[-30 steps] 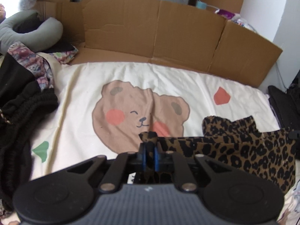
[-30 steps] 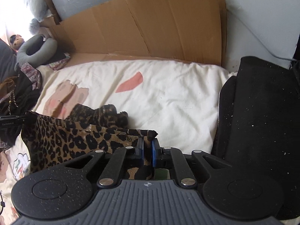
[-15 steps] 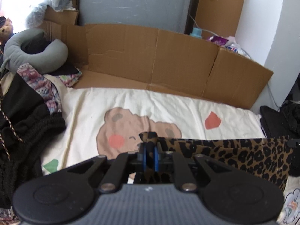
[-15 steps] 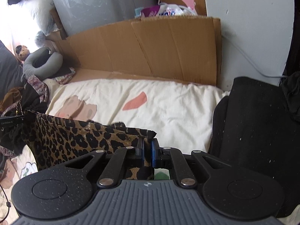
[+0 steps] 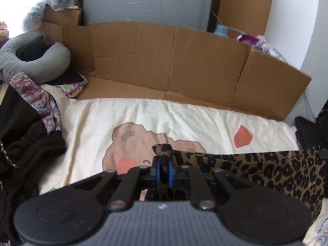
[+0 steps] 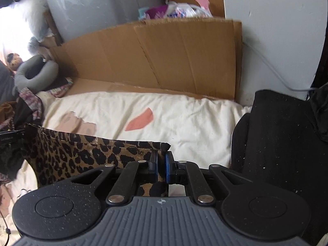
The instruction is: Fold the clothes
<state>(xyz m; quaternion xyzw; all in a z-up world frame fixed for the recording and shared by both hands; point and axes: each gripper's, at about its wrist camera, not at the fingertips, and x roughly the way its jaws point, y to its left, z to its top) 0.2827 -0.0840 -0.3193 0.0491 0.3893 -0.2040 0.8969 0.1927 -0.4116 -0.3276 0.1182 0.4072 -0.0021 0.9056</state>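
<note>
- The left claw (image 5: 163, 169) is clamped on one corner of a leopard-print garment (image 5: 266, 170); a small tuft of the fabric sticks up just above its blue pads (image 5: 156, 171).
- The right claw (image 6: 161, 167) is clamped on the opposite corner of the same garment (image 6: 78, 153), with the cloth pinched between its pads.
- Between the two claws the garment's top edge runs nearly taut, and the rest of the fabric hangs down from it over the bed.
- Under it lies a cream bed cover (image 5: 180, 119) printed with a brown bear face (image 5: 131, 143) and a coral shape (image 5: 243, 137).
- Flattened cardboard (image 5: 170, 61) stands along the far edge of the bed, against the wall.
- At the left of the bed sit a grey neck pillow (image 5: 30, 61) and a heap of black and patterned clothes (image 5: 26, 127).
- In the right wrist view a black cloth (image 6: 283, 147) lies just beside the cover's right edge.
</note>
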